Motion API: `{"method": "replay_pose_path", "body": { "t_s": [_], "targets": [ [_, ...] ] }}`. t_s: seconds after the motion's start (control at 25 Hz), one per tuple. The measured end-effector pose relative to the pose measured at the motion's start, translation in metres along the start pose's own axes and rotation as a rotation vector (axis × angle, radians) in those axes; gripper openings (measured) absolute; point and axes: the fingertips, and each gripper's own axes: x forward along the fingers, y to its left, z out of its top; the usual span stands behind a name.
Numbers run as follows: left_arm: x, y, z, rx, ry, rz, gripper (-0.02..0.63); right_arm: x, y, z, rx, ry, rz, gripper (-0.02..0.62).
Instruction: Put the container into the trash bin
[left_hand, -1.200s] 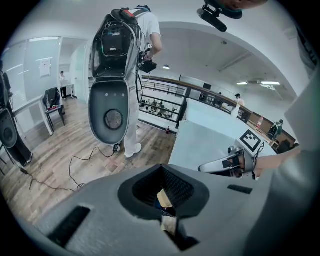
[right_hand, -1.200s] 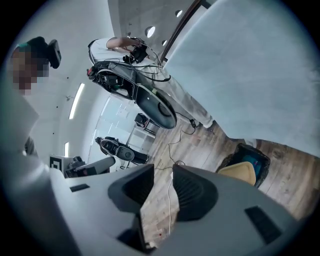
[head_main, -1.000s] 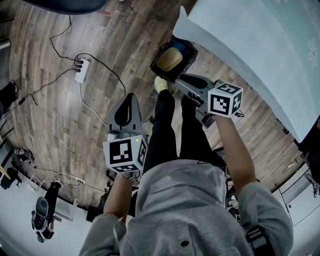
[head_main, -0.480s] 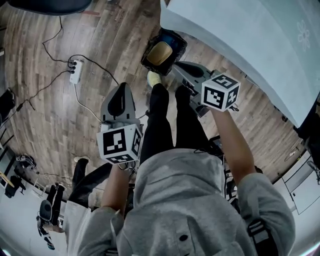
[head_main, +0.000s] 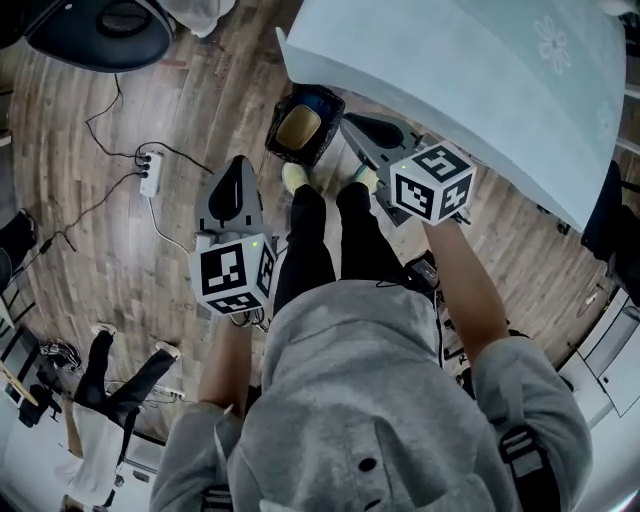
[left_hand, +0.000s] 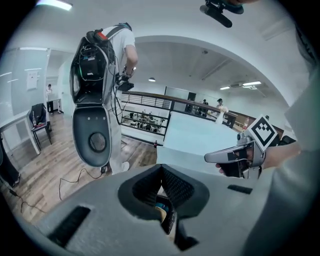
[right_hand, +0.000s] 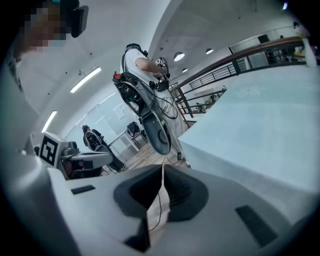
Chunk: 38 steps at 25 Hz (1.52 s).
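Entry, task status: by my judgement near complete. Item one, trash bin (head_main: 277, 142): black-lined, standing on the wood floor (head_main: 120, 250) at the corner of the cloth-covered table (head_main: 450, 70), just ahead of the person's feet. Item two, container (head_main: 298, 126): a tan oval piece lying inside the bin, with something blue beside it at the far side; I take this to be the task's thing, and it rests in the bin with neither tool touching it. Item three, left gripper (head_main: 238, 172): held low over the floor, to the left of the bin and apart from it; in its own view (left_hand: 161, 172) the dark pads meet at the tip and nothing is pinched between them, only a sliver of tan and blue showing below through the gap. Item four, right gripper (head_main: 352, 125): pointed toward the bin from the table side, near its rim but not in it; its own view (right_hand: 162, 172) shows the jaws drawn together to a thin slit, with only floor behind and no load. Remaining work, as I read it: none on the container itself; what is left is only to bring both tools clear of the bin.
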Motion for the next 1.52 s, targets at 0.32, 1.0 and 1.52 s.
{"method": "replay_pose_path", "body": {
  "t_s": [0.32,1.0,1.52],
  "targets": [
    [-0.012,-0.049,0.053,0.077,-0.093,-0.077,0.020,-0.069,0.006,0.056,-0.047,-0.133,-0.069,0.035],
    [-0.015,-0.207,0.134,0.278,-0.228,-0.332,0.020,-0.293,-0.049,0.077,-0.030,-0.430,-0.437,0.035],
    [-0.006,-0.278,0.140,0.380,-0.242,-0.441,0.020,-0.381,-0.084,0.028,0.042,-0.518,-0.628,0.035]
  ]
}}
